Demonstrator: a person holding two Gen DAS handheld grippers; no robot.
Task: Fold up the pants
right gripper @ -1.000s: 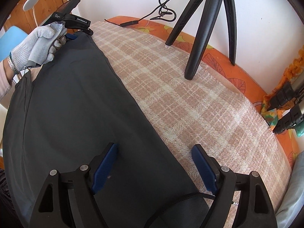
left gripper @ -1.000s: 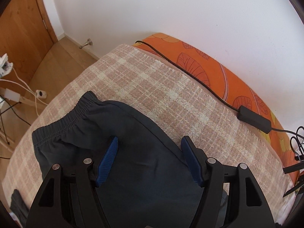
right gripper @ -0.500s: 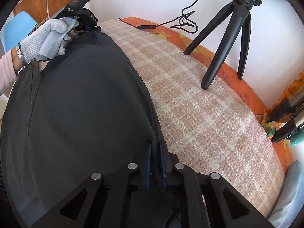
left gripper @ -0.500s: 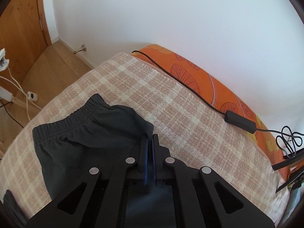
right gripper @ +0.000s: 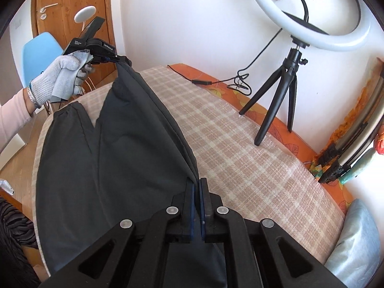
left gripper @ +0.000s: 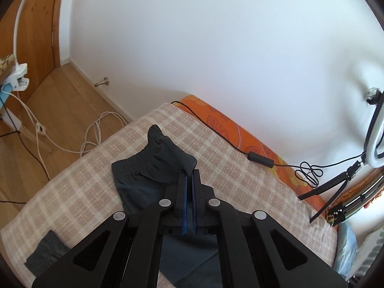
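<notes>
left gripper (left gripper: 189,177): we've got it pinched tight on the waistband end of the dark pants (right gripper: 124,158)
right gripper (right gripper: 197,184): clamped on the pants' edge near us
pants: we're holding one long edge up off the plaid blanket (right gripper: 240,158), the rest drapes on the bed
our gloved hand (right gripper: 60,79): holding the left gripper

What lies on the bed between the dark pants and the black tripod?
Only bare checked blanket lies between the pants and the tripod; the right wrist view shows this stretch.
</notes>
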